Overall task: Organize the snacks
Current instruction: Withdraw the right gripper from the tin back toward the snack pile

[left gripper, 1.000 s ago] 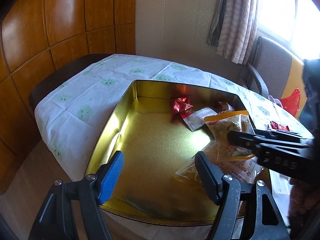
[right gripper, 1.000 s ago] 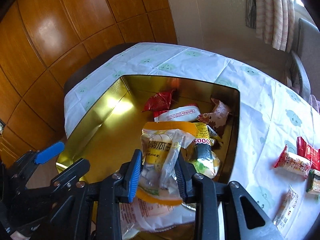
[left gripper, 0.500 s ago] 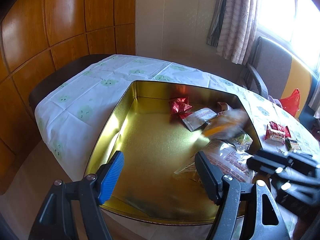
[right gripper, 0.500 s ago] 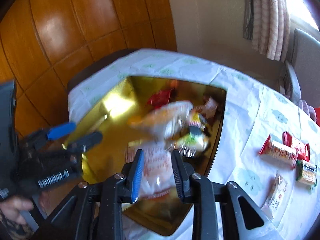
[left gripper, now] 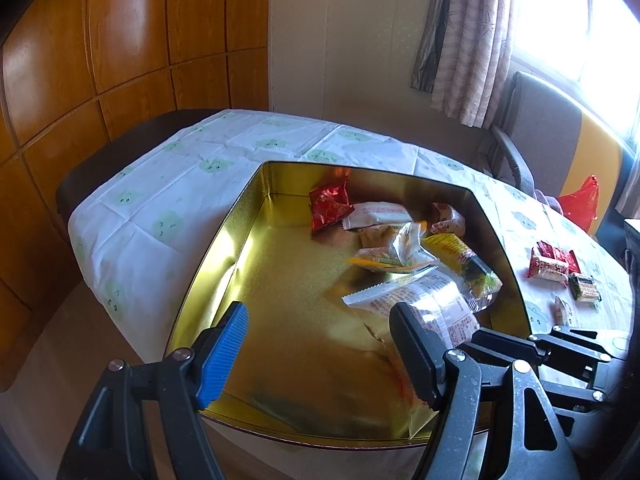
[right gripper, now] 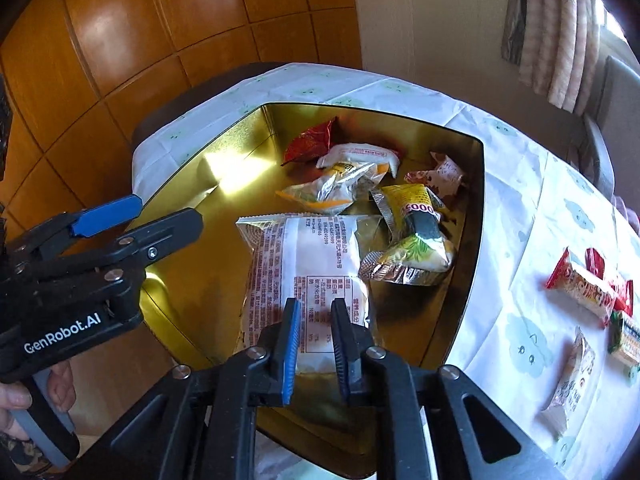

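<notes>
A gold tin (left gripper: 224, 236) (right gripper: 208, 148) lies open on the cloud-print tablecloth and holds several snack packets. The orange-and-clear packet (right gripper: 336, 188) (left gripper: 394, 254) rests in it, beside a red foil one (right gripper: 310, 144) and a yellow-green one (right gripper: 412, 236). A large white packet (right gripper: 308, 256) lies at the near side. My right gripper (right gripper: 316, 305) hovers over that white packet, shut with nothing between its pads. My left gripper (left gripper: 320, 312) (right gripper: 168, 210) stands open and empty above the tin's near left edge.
Several loose snacks lie on the cloth right of the tin, among them a red-and-white bar (right gripper: 580, 288) (left gripper: 550, 262) and a pale packet (right gripper: 576, 364). An armchair (left gripper: 540, 132) with a red bag (left gripper: 580, 204) stands behind the table. Wood panelling (left gripper: 120, 48) is on the left.
My right gripper let go of the orange packet, which now lies in the tin, then drew back toward the near edge and shut. The left gripper stayed put.
</notes>
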Tool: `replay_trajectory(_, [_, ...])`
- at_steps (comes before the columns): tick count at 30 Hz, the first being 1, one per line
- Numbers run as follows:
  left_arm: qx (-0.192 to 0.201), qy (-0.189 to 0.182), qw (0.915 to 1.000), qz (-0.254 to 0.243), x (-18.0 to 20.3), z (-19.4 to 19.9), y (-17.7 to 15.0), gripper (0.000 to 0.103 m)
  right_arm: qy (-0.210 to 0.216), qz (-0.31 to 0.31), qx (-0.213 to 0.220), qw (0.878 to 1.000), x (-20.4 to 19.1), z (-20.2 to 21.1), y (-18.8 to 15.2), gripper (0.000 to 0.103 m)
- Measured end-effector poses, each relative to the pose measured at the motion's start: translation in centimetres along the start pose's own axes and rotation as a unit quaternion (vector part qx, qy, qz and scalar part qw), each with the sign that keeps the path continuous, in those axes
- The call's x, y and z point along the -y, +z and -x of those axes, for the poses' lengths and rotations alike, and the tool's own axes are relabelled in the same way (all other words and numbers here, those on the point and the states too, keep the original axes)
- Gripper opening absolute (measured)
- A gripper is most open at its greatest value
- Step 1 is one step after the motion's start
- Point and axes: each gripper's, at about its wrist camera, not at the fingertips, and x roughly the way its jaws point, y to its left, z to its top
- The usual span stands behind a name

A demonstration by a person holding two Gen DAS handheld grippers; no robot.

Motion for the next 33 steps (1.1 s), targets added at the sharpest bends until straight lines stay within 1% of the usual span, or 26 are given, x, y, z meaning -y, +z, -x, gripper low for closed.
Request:
replay_trajectory(8, [0.006,-0.006,0.9999,-0.007,0.6,0.7,0.0,0.074,-0.016,-0.016,0.011,1.000,0.3,1.1,-0.8,0.018])
replay_trajectory(11, [0.008,-0.008,0.9999,-0.010,0.8,0.8,0.0,0.074,-0.018,-0.022,0.027,0.999,0.4,2.1,-1.0,0.018])
replay_trajectory(13, [0.009,-0.009,0.9999,-0.012,0.9,0.9,0.0,0.074,-0.021,-0.023,0.036,0.999,0.4,2.7,-1.0,0.021])
replay_trajectory(15, [0.010,-0.011,0.9998,-0.014,1.1,1.1,0.0,0.074,-0.027,-0.023,0.045,0.998,0.4,3.3,-1.1,0.021])
replay_trajectory(18, [0.014,-0.015,0.9996,-0.019,1.4,1.5,-0.1,0.074,-0.037,-0.029,0.062,0.997,0.4,4.6,-1.3,0.022])
replay_trajectory(21, [0.018,-0.020,0.9993,-0.027,1.8,1.7,-0.1,0.074,-0.049,-0.039,0.081,0.995,0.7,6.0,-1.8,0.026])
replay_trajectory(23, [0.020,-0.022,0.9990,-0.032,2.1,1.9,-0.1,0.074,-0.061,-0.046,0.092,0.993,1.0,6.9,-2.2,0.027])
replay_trajectory(28, [0.021,-0.030,0.9983,-0.046,3.0,2.1,-0.4,0.074,-0.093,-0.075,0.110,0.987,2.8,9.0,-4.0,0.028])
replay_trajectory(33, [0.021,-0.041,0.9966,-0.068,4.3,2.4,-0.6,0.074,-0.125,-0.121,0.098,0.980,6.2,10.3,-6.9,0.029])
